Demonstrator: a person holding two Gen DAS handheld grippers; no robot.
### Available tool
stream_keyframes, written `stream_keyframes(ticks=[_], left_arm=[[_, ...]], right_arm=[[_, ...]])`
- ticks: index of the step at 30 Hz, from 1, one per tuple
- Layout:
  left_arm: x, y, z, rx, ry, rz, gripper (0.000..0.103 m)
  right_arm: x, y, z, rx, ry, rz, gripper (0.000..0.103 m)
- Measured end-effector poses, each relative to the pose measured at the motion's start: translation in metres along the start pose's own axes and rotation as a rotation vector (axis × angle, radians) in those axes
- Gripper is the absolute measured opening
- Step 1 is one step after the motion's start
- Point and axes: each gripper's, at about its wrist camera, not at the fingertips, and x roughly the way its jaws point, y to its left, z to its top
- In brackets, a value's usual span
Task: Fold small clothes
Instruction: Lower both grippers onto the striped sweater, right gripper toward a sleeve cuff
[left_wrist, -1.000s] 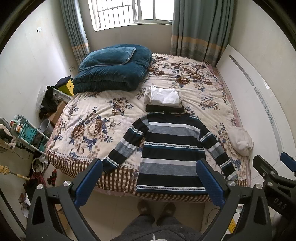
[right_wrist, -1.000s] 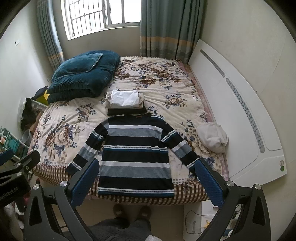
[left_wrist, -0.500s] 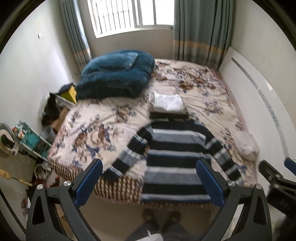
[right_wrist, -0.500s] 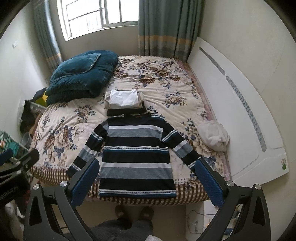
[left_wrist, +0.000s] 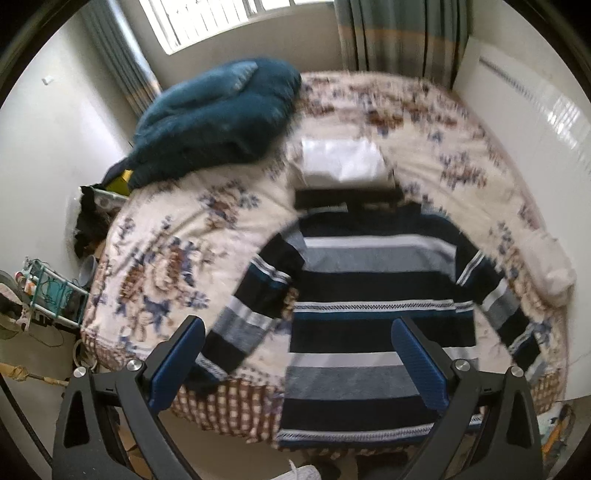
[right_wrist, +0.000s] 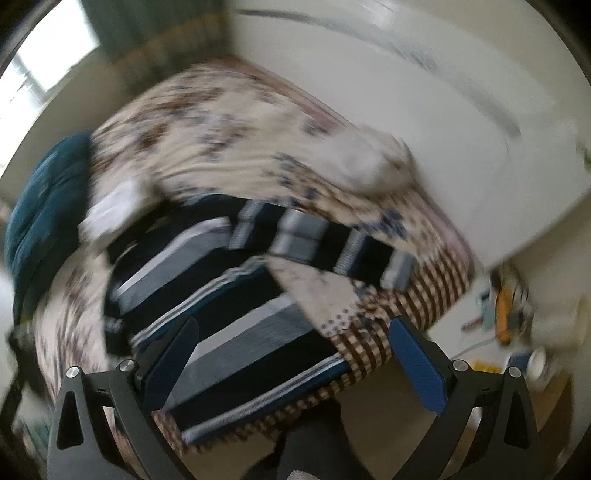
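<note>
Change: both cameras had come down closer to the bed (left_wrist: 177, 236) than a second before; the right view had also rolled and was blurred by motion.
Meaning: in my judgement the approach to the first fold was beginning; no cloth was gripped yet.
Sweater place: the striped sweater (left_wrist: 369, 325) lay flat and face up at the near edge of the bed, its hem over the checked border.
Sweater direction: collar pointed away toward the folded white garment (left_wrist: 341, 162); long axis ran from hem to collar, sleeves spread out and downward.
Left gripper (left_wrist: 299, 365): jaws wide apart, empty, above the left sleeve and hem.
Right gripper (right_wrist: 291, 365): jaws wide apart, empty, above the sweater (right_wrist: 207, 295) on its right sleeve side.
</note>
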Motion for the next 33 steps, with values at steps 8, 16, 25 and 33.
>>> stream_keyframes(ticks=[8, 16, 25, 33], left_arm=[[0.153, -0.086, -0.011, -0.001, 0.187, 0.043, 0.103], [0.264, -0.125, -0.034, -0.009, 0.325, 0.071, 0.103], [0.323, -0.123, -0.045, -0.007, 0.368, 0.059, 0.103], [0.339, -0.120, -0.026, 0.015, 0.331, 0.042, 0.103]], right_arm=[[0.233, -0.143, 0.045, 0.380, 0.203, -0.033, 0.103], [0.404, -0.236, 0.036, 0.657, 0.289, -0.019, 0.093], [0.410, -0.286, -0.009, 0.936, 0.196, -0.063, 0.086], [0.457, -0.302, -0.027, 1.024, 0.123, 0.000, 0.083]])
